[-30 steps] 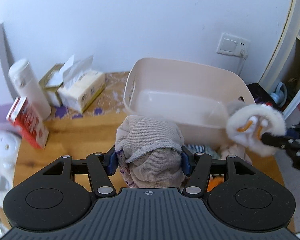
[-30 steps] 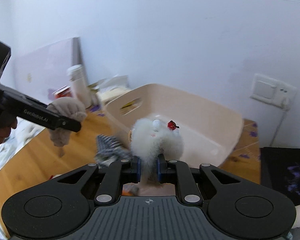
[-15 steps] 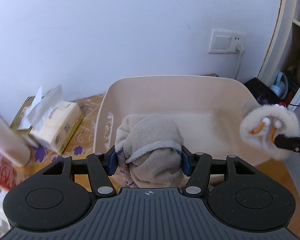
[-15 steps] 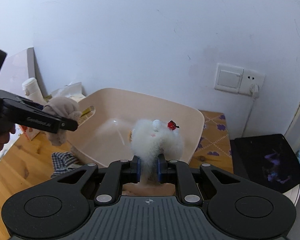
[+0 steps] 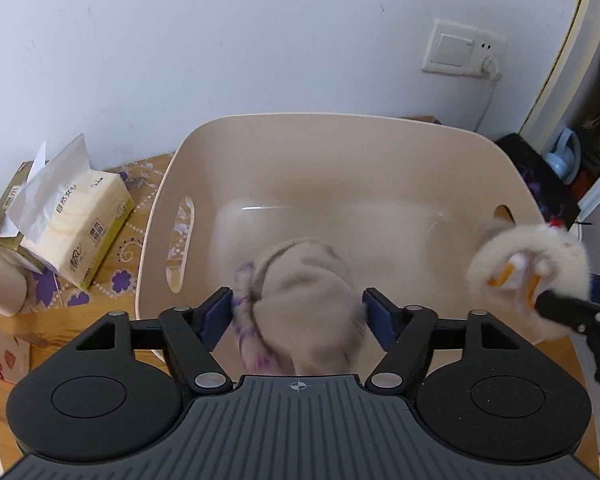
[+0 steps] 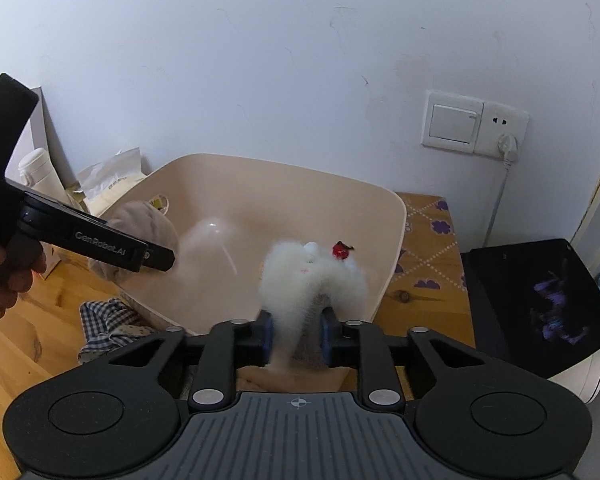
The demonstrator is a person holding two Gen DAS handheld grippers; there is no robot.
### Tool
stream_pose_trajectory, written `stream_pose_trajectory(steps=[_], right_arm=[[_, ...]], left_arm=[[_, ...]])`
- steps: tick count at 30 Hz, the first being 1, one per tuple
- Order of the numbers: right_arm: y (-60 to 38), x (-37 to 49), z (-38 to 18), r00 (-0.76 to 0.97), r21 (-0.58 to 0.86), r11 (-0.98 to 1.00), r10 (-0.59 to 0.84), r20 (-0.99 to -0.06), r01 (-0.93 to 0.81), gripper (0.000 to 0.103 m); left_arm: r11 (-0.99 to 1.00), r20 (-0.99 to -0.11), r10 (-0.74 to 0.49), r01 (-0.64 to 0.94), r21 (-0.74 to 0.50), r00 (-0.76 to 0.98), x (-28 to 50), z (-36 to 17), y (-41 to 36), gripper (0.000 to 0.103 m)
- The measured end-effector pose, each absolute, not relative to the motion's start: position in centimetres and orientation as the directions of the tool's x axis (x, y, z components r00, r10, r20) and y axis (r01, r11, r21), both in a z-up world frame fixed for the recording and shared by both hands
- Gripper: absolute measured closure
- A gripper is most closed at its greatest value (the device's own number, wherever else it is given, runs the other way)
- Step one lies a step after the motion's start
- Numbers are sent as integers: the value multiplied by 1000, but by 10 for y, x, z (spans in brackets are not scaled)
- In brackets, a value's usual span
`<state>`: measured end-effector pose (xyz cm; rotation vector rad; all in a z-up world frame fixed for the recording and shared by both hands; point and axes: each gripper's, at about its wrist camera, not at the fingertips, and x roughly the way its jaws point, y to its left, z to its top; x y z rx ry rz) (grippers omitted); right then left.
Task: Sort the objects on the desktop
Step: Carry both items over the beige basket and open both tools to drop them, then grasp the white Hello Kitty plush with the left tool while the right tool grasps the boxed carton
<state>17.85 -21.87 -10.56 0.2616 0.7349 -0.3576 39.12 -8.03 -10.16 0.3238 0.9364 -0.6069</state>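
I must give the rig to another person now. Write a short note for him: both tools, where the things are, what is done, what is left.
Left tool: open, beige sock bundle loose between the fingers, over the bin.
Right tool: shut on the white plush, over the bin's near edge.
Done: both items carried to the bin.
Left: drop the plush in; checked cloth is on the table by the bin.

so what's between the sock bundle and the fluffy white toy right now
Only the bare inside of the beige basin. Nothing else sits between the sock bundle and the fluffy white toy. The left wrist view shows this.
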Motion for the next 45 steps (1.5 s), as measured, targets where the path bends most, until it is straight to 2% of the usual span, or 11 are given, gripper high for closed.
stream_pose_trajectory(steps=[4,6,19,21,25,30,38,45], right_arm=[[-220,173,-103,703,141,898,-219,-677,416,55],[-220,170,-101,712,158,894,-216,-669,419,42],[-205,146,-92,716,153,892,-227,-661,424,24],[-204,139,-94,705,160,883,-231,-670,442,17],[-199,125,-102,683,170,871,-226,-695,462,16],[-191,107,-112,660,169,866,-218,-719,471,7],[-178,93,-132,612,165,862,-194,-767,480,0],[-169,89,-156,542,151,840,-189,-819,521,0]], left_arm=[[792,-817,-344,610,12,463,388,-94,-78,25],[782,-807,-361,623,10,467,384,-88,-76,24],[805,-770,-353,592,40,532,361,-67,-57,22],[812,-770,-341,582,47,539,356,-67,-51,22],[827,-775,-324,561,47,542,344,-68,-38,22],[841,-770,-314,539,46,556,324,-66,-15,22],[876,-794,-255,479,52,552,300,-76,24,22],[903,-836,-193,426,54,514,279,-100,54,22]])
